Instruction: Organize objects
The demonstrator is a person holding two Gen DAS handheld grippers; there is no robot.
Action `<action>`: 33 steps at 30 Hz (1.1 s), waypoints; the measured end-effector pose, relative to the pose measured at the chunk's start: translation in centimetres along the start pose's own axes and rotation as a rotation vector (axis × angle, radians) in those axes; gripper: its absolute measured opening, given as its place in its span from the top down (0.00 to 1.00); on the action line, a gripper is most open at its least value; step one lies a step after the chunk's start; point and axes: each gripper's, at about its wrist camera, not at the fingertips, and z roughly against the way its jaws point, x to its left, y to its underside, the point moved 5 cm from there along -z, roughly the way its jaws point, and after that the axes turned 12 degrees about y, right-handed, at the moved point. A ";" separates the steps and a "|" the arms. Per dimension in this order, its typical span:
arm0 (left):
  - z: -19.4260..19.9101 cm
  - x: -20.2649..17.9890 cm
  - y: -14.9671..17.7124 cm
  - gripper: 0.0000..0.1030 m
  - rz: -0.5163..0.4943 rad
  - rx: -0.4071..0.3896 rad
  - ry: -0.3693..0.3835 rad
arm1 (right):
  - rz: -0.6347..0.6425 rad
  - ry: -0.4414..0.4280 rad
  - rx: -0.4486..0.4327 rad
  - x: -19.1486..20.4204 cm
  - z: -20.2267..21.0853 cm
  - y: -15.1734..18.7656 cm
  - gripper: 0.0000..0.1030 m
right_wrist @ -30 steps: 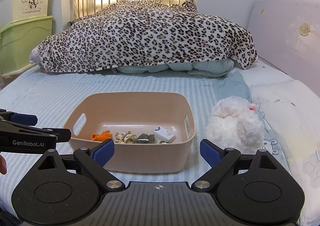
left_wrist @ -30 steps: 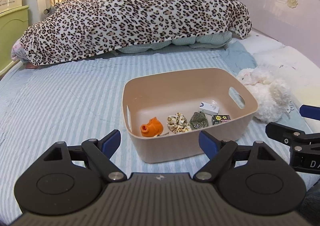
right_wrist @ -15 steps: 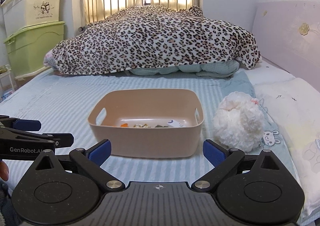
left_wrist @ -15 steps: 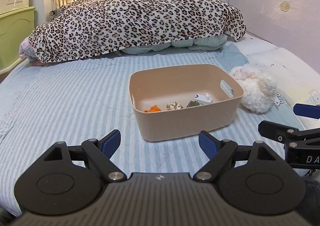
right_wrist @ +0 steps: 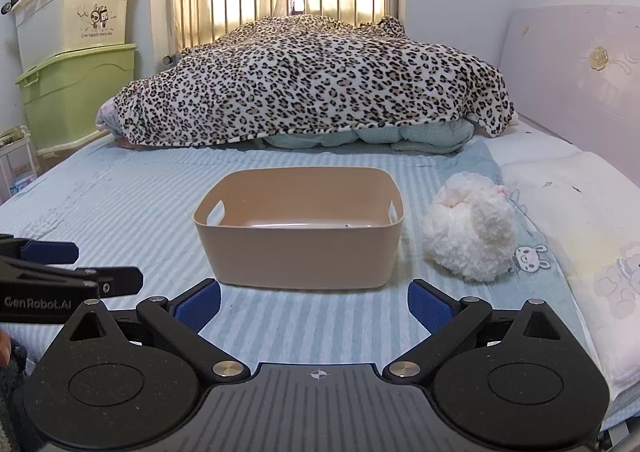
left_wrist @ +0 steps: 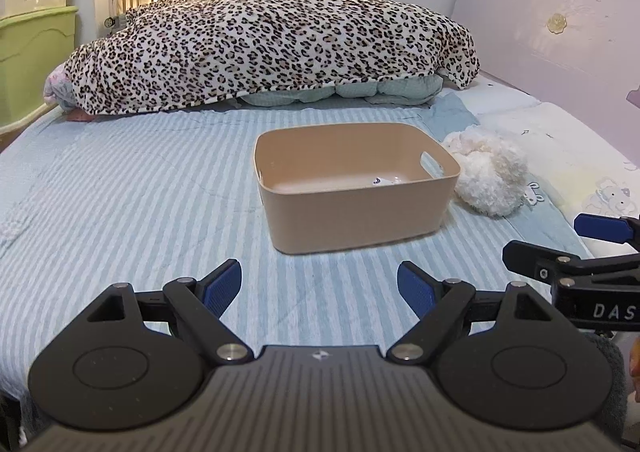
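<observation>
A tan plastic bin (left_wrist: 360, 208) (right_wrist: 298, 252) stands on the striped blue bed sheet. Its contents are mostly hidden by the near wall; only a small white item (left_wrist: 386, 181) shows inside. A white plush toy (left_wrist: 486, 176) (right_wrist: 470, 230) lies just right of the bin, apart from it. My left gripper (left_wrist: 320, 286) is open and empty, well in front of the bin. My right gripper (right_wrist: 314, 302) is open and empty, also in front of the bin. Each gripper shows at the edge of the other's view.
A leopard-print blanket (right_wrist: 316, 80) is heaped across the far end of the bed. A pale pink headboard (right_wrist: 576, 80) and pillows (right_wrist: 580, 204) lie on the right. Stacked storage boxes (right_wrist: 76, 64) and a suitcase stand at the left.
Both grippers have pulled back and lowered away from the bin, so its near wall now hides most of the items inside. Both stay open.
</observation>
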 end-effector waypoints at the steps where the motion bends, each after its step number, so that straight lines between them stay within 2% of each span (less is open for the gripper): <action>1: 0.3 0.0 0.3 0.17 0.001 0.000 -0.001 | -0.002 0.004 0.002 0.0 0.2 0.3 0.02; 14: 3.1 -0.1 2.8 0.17 0.021 0.003 0.000 | -0.054 -0.019 -0.001 -1.0 3.4 2.2 0.02; 33: 6.0 -1.0 2.8 0.17 0.011 -0.023 0.013 | -0.016 -0.018 -0.014 -0.9 6.0 2.7 0.02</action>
